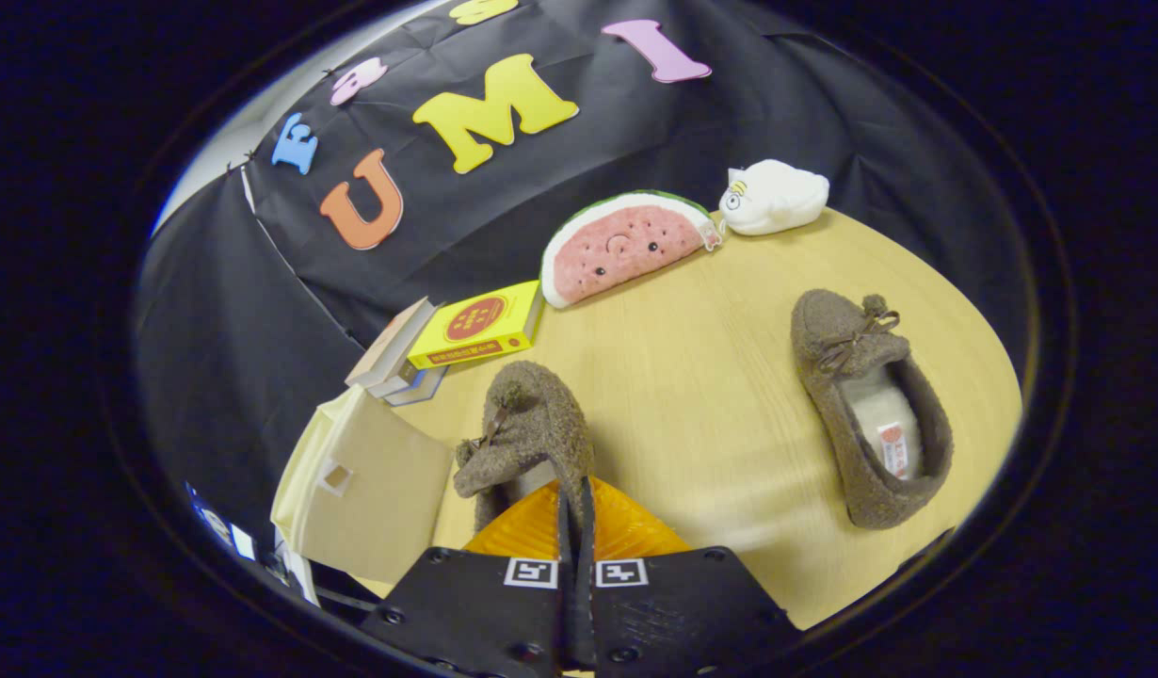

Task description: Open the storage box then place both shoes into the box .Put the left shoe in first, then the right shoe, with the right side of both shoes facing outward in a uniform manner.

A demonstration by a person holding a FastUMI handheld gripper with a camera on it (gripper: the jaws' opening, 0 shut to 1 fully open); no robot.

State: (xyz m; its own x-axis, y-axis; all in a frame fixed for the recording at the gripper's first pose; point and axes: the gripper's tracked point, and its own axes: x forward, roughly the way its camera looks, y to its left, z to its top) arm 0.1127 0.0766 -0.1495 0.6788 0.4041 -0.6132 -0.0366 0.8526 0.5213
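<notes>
The tongs (573, 494) point toward 12 o'clock, their fingers (562, 513) drawn nearly together, pinching the heel rim of the shoe (527, 428) between them. Both fingers press on that rim, the tongs tilted downward over it.

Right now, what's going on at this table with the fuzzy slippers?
A hand-held gripper is closed on the rim of one brown fuzzy shoe, both fingers pinching its side wall, holding it above the wooden table. Just beside it stands the beige storage box; whether it is open is hard to tell. The second shoe lies apart on the table, untouched. Beyond them sit some books, a watermelon plush and a white plush.
</notes>
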